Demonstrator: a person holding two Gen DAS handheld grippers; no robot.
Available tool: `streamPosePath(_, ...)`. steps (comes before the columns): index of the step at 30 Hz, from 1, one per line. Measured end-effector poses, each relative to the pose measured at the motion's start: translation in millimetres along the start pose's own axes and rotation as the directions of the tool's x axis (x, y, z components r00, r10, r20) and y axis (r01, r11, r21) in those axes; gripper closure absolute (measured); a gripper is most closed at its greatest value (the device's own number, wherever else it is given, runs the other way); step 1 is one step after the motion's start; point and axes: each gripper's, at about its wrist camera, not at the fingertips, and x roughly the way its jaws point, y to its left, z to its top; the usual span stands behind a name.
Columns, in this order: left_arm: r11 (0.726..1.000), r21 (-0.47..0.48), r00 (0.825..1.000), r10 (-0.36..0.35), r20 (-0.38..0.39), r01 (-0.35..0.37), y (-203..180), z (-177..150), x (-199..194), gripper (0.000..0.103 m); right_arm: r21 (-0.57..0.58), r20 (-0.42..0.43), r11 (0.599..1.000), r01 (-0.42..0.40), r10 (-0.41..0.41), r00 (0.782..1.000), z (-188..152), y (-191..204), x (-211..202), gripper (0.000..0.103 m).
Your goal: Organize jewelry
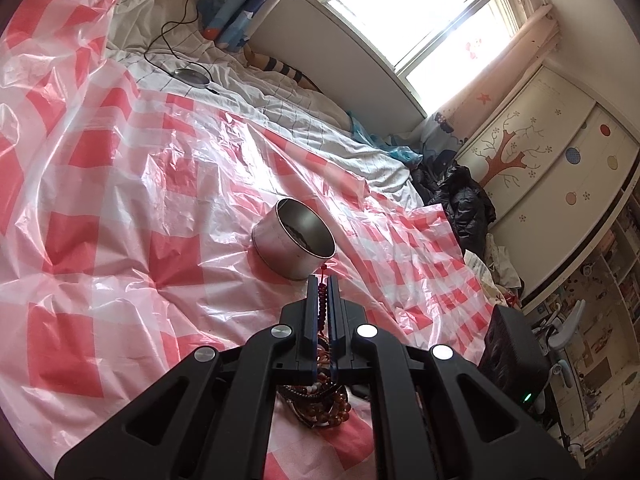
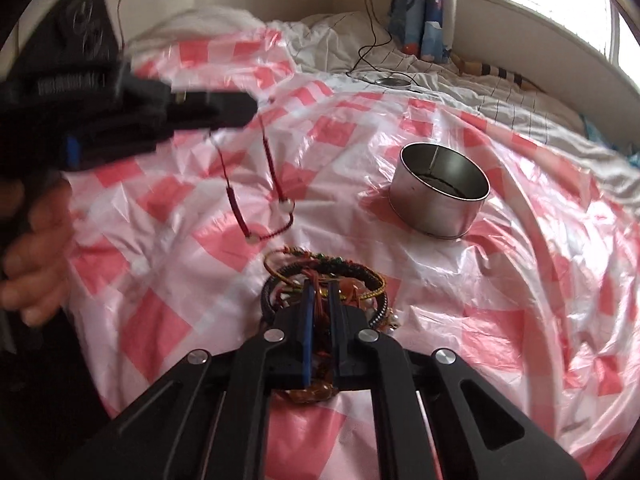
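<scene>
The right gripper [image 2: 320, 286] pinches into the pile of bracelets [image 2: 324, 276] on the crinkly red-and-white plastic sheet [image 2: 500, 280], the left gripper [image 1: 323, 280] pinches a red bead string [image 2: 260, 200], the metal tin [image 2: 438, 196] sits farther right, its inside dark.
</scene>
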Motion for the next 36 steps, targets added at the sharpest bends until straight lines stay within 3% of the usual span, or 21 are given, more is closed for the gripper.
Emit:
streamPosePath(2,1.0,0.0,1.0,0.001,0.0,-0.001,-1,-1,1,0.099,0.086,0.034,0.993,-0.086,0.083,0.996,1,-15,-8,0.099)
streamPosePath(5,1.0,-0.001,1.0,-0.003,-0.001,0.003,-1,-1,2,0.099,0.216,0.099,0.95,-0.224,0.207,0.973,3,-40,-17,0.099)
streamPosePath(8,1.0,0.007,1.0,-0.009,-0.002,0.009,-5,0,4,0.099,0.284,0.21,0.892,-0.352,0.3,0.931,3,-57,-33,0.099)
streamPosePath(16,0.994,0.068,0.997,-0.08,0.006,0.08,-33,10,21,0.099,0.393,0.384,0.732,-0.556,0.419,0.823,1,-98,-44,0.099)
streamPosePath(18,0.995,0.061,0.997,-0.083,0.001,0.082,-34,12,29,0.099,0.426,0.299,0.766,-0.481,0.383,0.874,4,-100,-33,0.099)
streamPosePath(20,0.996,0.029,0.996,-0.085,-0.012,0.086,-30,11,37,0.099,0.452,0.325,0.726,-0.518,0.407,0.853,1,-108,-32,0.099)
streamPosePath(22,0.996,0.027,0.996,-0.087,-0.02,0.087,-31,12,42,0.099,0.438,0.311,0.747,-0.5,0.396,0.864,2,-107,-34,0.099)
streamPosePath(27,0.993,0.056,0.994,-0.105,-0.024,0.107,-41,17,51,0.099,0.469,0.384,0.713,-0.521,0.366,0.848,-3,-122,-41,0.099)
streamPosePath(36,0.986,0.074,0.989,-0.148,-0.002,0.148,-54,60,85,0.099,0.493,0.415,0.706,-0.509,0.324,0.85,9,-139,-36,0.098)
